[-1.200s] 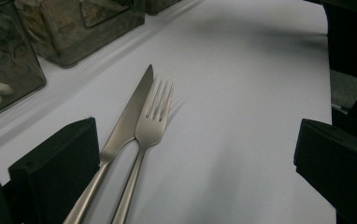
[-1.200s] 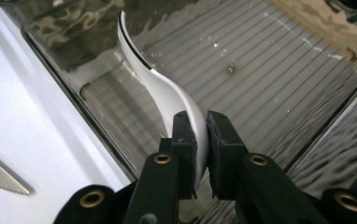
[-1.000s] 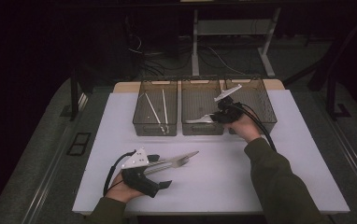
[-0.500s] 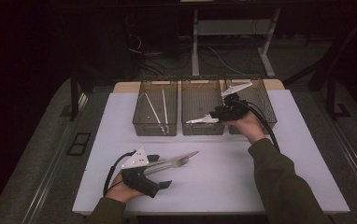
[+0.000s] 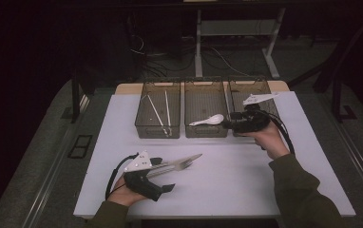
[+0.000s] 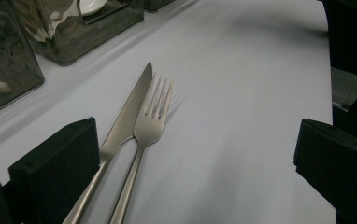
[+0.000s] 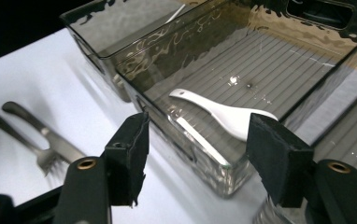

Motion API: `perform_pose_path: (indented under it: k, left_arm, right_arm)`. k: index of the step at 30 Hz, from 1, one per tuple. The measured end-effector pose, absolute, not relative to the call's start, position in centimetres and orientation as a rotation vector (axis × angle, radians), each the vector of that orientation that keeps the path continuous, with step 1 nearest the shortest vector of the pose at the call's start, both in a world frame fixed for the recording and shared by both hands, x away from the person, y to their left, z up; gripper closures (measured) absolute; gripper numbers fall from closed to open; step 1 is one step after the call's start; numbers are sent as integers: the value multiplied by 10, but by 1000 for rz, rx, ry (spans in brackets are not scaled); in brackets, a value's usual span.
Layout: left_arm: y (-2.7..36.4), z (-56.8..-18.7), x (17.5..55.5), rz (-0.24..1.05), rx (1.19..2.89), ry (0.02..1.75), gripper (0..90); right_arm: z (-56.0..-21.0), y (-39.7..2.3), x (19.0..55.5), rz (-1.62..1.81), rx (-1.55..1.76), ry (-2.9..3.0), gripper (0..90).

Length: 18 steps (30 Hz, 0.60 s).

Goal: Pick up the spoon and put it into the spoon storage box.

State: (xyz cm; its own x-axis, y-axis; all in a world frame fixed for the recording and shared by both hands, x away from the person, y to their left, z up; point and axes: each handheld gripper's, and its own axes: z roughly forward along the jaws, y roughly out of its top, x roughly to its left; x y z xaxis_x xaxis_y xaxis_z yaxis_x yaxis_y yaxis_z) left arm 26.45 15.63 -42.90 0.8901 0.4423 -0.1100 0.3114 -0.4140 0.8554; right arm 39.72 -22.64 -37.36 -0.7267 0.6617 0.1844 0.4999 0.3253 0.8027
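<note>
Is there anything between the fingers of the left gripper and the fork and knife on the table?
Nothing visible. The left gripper is open, and the fork and knife lie side by side on the white table between its fingers, close to the left one.

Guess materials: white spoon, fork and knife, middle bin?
Spoon: glossy white, thick-walled, probably ceramic or melamine; can't tell which. Fork and knife: brushed silver sheen with soft reflections, likely stainless steel. Middle bin: smoky see-through walls with wavy reflections and a ribbed floor, looks like moulded tinted plastic.
</note>
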Motion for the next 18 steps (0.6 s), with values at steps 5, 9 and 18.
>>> perform_pose_path:
  k: [5,9,18]
  left_arm:
    - [157,-429,264,160,2034,545,0]
    - [156,-429,264,160,2032,547,0]
    - [156,-428,264,166,2030,549,0]
  right_arm:
    - [-375,-242,381,1427,1065,2382,367]
    - [-380,-251,367,1429,1049,2390,346]
    - [-390,-266,340,1419,1040,2391,278]
